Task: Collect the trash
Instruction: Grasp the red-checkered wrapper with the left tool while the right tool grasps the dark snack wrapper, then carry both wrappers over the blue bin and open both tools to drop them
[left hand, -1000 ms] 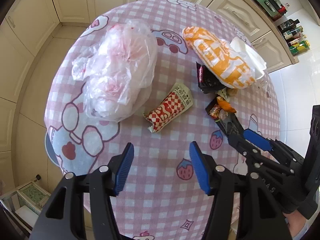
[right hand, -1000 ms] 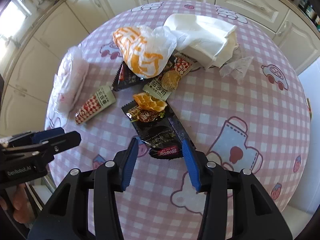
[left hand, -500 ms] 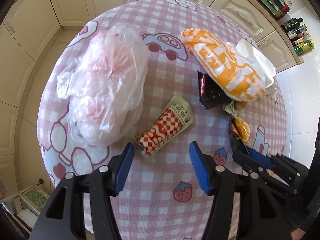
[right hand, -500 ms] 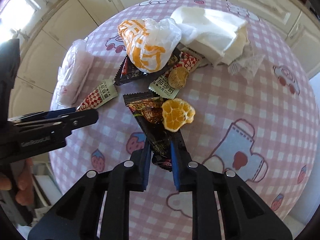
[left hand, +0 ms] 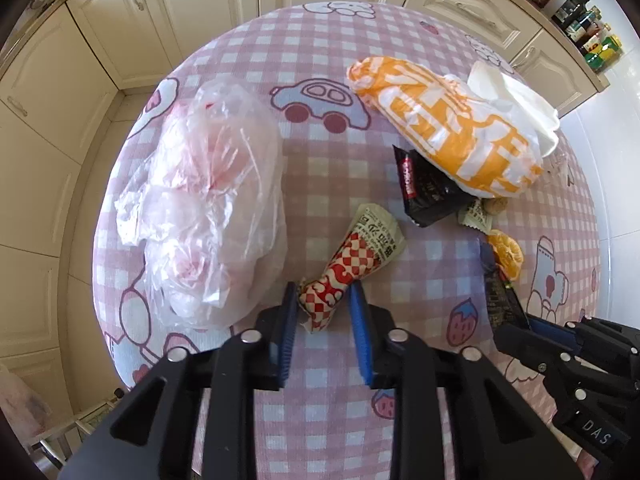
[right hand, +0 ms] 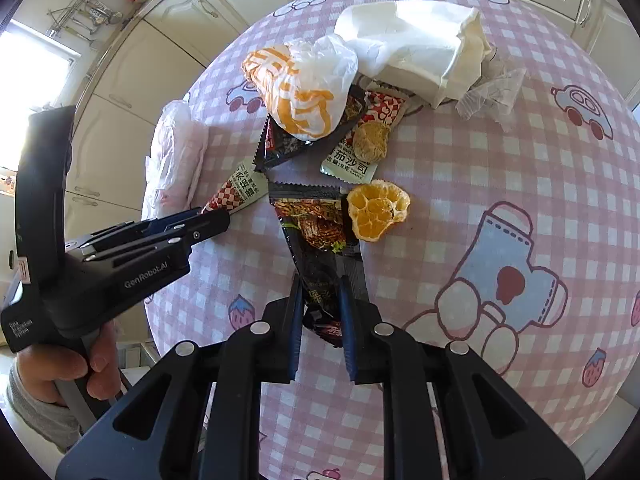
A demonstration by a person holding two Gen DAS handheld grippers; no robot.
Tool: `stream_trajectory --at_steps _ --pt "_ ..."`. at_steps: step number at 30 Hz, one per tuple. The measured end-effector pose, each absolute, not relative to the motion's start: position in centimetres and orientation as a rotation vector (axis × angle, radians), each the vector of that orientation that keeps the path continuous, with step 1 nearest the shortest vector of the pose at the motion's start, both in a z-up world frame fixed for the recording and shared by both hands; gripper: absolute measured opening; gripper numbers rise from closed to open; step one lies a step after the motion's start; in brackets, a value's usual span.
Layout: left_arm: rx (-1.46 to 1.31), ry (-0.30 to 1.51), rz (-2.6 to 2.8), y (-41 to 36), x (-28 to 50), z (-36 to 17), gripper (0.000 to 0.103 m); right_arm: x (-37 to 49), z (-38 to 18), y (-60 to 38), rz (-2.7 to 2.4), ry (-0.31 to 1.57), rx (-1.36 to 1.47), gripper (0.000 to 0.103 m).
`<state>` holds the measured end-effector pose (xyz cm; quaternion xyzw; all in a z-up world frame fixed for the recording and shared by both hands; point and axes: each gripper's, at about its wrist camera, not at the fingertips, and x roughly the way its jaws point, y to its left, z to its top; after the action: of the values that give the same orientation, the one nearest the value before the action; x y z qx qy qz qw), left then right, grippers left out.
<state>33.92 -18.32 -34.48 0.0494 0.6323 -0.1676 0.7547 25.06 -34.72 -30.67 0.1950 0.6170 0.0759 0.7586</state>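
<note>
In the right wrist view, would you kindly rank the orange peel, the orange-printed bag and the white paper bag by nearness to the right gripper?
From the right gripper:
1. Orange peel, just ahead, slightly right.
2. Orange-printed bag, farther, mid-table.
3. White paper bag, farthest, at the back.
</note>
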Motion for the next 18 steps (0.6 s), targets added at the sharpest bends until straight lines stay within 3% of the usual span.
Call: stream_trajectory --at_steps 11,18 --pt "-0.067 1.367 -0.446 -15.6 31.6 -32.3 0.016 25.9 -28.5 -31.5 0.178 1.297 0.414 0.015" --pt "-0.14 1.322 -0.404 -9.2 30.4 -30.0 0.016 26.8 -26.4 -26.6 0.236 1.27 0.381 0.015"
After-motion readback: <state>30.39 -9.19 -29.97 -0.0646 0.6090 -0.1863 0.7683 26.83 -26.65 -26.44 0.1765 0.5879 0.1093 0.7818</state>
